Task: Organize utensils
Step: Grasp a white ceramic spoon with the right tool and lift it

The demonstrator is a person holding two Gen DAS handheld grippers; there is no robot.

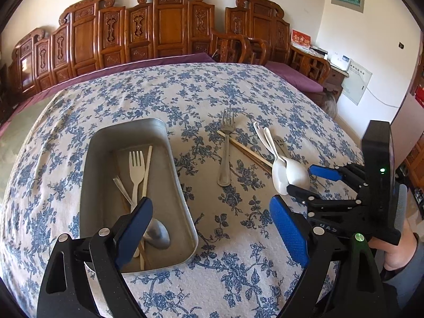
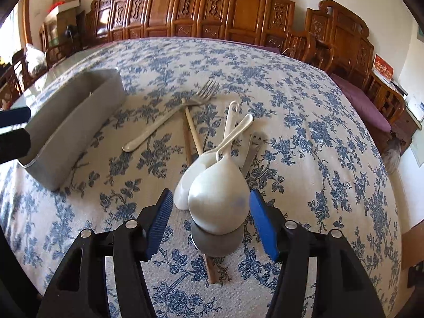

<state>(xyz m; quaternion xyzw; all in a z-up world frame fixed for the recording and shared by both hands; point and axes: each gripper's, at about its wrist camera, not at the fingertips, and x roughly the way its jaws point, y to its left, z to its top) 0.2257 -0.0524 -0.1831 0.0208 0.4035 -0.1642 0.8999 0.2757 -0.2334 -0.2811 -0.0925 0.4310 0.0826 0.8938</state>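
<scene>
Your L gripper [image 1: 212, 228] hangs spread over the metal tray [image 1: 182, 198] at lower left w/ nothing pinched, R gripper [image 2: 209, 217] jaws spread astride the white spoons [image 2: 217, 198] mid-frame, pads not touching.

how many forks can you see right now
2: a white fork lying in the metal tray, and a metal fork on the tablecloth across the chopsticks. The spoon pile may hide more.

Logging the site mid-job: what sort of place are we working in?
Probably a home living or dining room: a table under a blue floral tablecloth, carved wooden chairs along the wall, and a metal tray with household cutlery.
</scene>
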